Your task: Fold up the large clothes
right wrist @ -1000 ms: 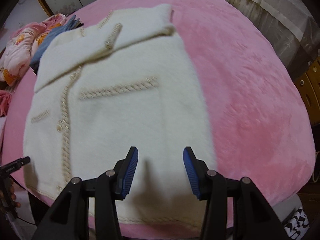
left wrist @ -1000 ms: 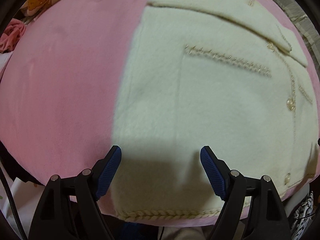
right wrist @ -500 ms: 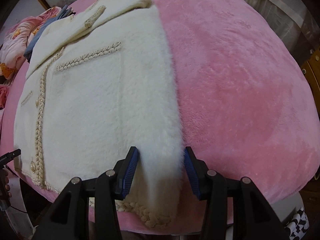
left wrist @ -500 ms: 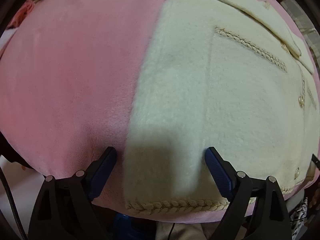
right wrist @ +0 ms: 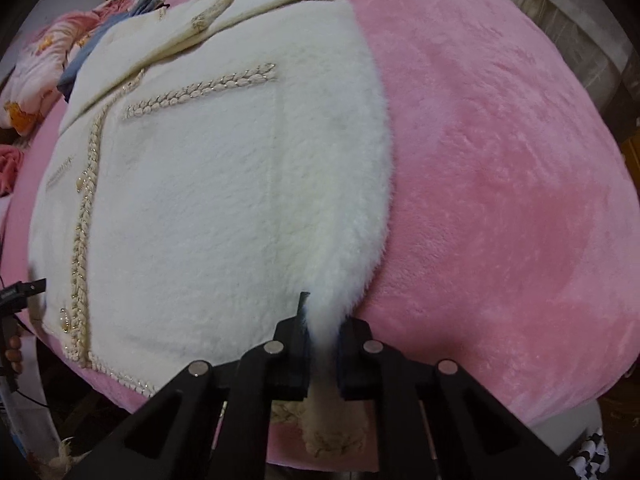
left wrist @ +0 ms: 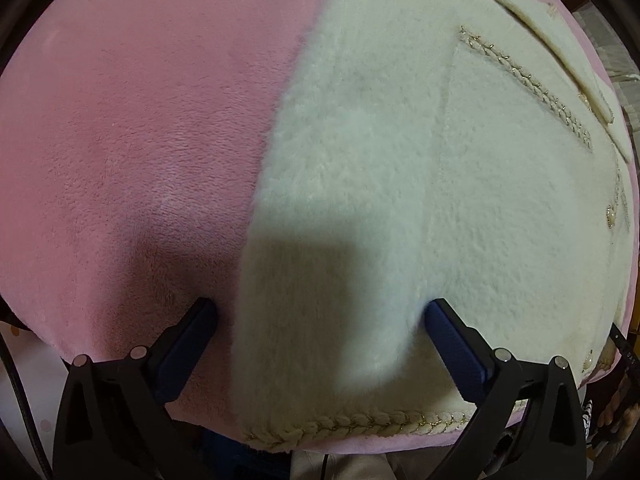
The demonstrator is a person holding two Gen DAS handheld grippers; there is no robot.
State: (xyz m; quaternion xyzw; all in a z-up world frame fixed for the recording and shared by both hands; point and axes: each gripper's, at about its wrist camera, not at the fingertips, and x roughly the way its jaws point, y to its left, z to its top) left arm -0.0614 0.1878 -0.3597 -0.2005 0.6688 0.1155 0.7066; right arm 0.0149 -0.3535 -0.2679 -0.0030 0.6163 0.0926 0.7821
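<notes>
Since half a second ago the right gripper [right wrist: 322, 330] has clamped onto the cream jacket's [right wrist: 224, 184] corner on the pink blanket [right wrist: 500, 184], while the left gripper [left wrist: 320, 316] has pressed down, spread wide astride the opposite edge.

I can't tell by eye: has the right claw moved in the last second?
Yes. The right claw slid rightward to the coat's side edge beside the pink blanket and closed on it.
</notes>
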